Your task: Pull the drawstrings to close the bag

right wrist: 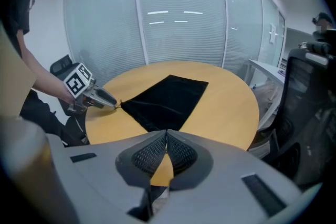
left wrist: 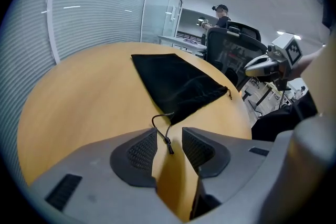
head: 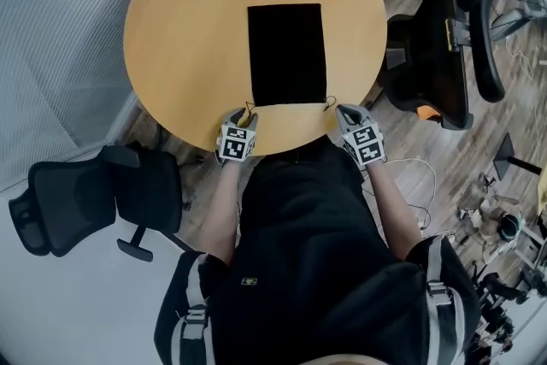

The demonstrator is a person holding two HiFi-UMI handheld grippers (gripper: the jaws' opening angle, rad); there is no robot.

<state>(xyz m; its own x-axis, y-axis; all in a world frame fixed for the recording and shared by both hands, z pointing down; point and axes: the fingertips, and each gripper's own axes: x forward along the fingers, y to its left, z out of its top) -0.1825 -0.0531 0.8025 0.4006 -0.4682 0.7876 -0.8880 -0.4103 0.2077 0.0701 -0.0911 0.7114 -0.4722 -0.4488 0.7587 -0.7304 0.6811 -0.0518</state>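
A: How is the left gripper found?

B: Its jaws are seen standing apart, low over the near rim of the round wooden table. The knotted end of a black drawstring is laid between them and is pressed by neither.

A: And the right gripper?

B: Its jaws are clenched together, face against face. Whether a cord is pinched there cannot be told. In the head view its tip is held just beside a second drawstring, a short loop at the bag's other near corner.

A: Where is the bag kept?

B: The black drawstring bag is laid flat near the middle of the table. Its mouth edge is turned toward the person, and a cord is seen sticking out at each near corner. One gripper is held by each of those corners.

A: What is seen farther off?

B: A black office chair is placed on the floor left of the table, and a second chair at its right. A glass wall lined with blinds is seen behind the table. In the left gripper view, a bystander is seen standing far back.
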